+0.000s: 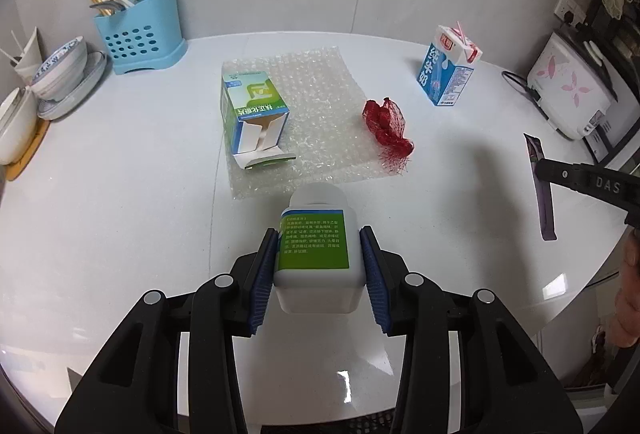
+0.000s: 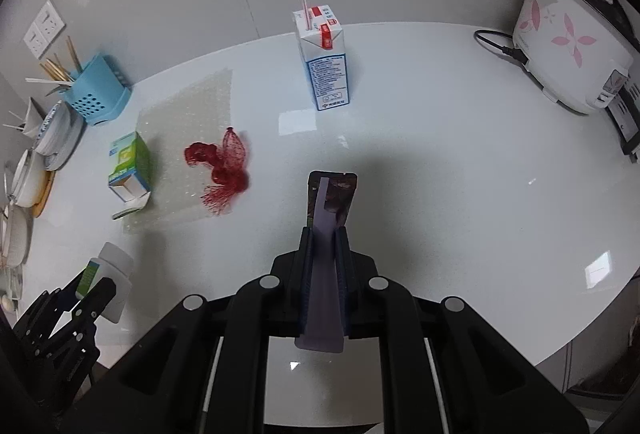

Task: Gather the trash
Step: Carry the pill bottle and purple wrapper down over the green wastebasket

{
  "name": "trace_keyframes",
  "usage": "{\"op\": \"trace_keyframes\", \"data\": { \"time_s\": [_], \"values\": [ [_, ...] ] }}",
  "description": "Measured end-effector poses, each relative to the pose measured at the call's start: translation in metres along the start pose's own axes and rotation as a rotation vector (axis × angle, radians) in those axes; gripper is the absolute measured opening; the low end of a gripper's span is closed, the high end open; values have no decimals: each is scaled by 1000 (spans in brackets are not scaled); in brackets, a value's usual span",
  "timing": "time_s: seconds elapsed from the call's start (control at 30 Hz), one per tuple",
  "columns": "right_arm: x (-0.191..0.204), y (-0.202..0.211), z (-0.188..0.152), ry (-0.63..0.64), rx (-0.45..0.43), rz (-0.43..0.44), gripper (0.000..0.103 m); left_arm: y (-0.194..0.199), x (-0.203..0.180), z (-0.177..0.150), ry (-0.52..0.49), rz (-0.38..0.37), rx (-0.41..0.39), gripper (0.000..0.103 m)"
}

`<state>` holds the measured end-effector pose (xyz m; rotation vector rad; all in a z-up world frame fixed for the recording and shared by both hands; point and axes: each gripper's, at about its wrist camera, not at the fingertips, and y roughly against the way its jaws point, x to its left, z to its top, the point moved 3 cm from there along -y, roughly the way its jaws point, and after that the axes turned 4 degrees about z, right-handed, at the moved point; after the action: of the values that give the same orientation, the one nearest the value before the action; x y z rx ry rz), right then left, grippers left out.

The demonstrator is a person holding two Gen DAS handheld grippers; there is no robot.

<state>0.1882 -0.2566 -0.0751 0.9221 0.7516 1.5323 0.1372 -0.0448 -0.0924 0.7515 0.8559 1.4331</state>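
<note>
1. While clamped between blue pads, white plastic medicine bottle with green label [image 1: 316, 254] sits in left gripper [image 1: 320, 266], above white table [image 1: 120, 194].
2. Right gripper [image 2: 324, 262], nearly closed, pinches flat purple sachet wrapper [image 2: 326, 230].
3. Beyond: bubble wrap sheet [image 1: 316, 114], red mesh net [image 1: 386, 130].
</note>
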Motion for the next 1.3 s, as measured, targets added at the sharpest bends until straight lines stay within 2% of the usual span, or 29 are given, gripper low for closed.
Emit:
{"op": "trace_keyframes", "data": {
  "time_s": [0.13, 0.37, 0.5, 1.07, 1.3],
  "values": [
    [1, 19, -11, 14, -26, 25, 10, 13, 1, -8, 4, -4, -10, 40],
    [2, 44, -40, 53, -51, 9, 10, 32, -2, -27, 13, -9, -20, 40],
    [2, 50, -62, 75, -44, -9, 10, 44, -6, -41, 10, -14, -23, 40],
    [8, 87, -149, 141, -50, 14, 10, 95, -31, -113, -18, -56, -5, 40],
    [5, 93, -179, 157, -39, 20, 10, 103, -37, -141, -33, -66, 15, 40]
  ]
}}
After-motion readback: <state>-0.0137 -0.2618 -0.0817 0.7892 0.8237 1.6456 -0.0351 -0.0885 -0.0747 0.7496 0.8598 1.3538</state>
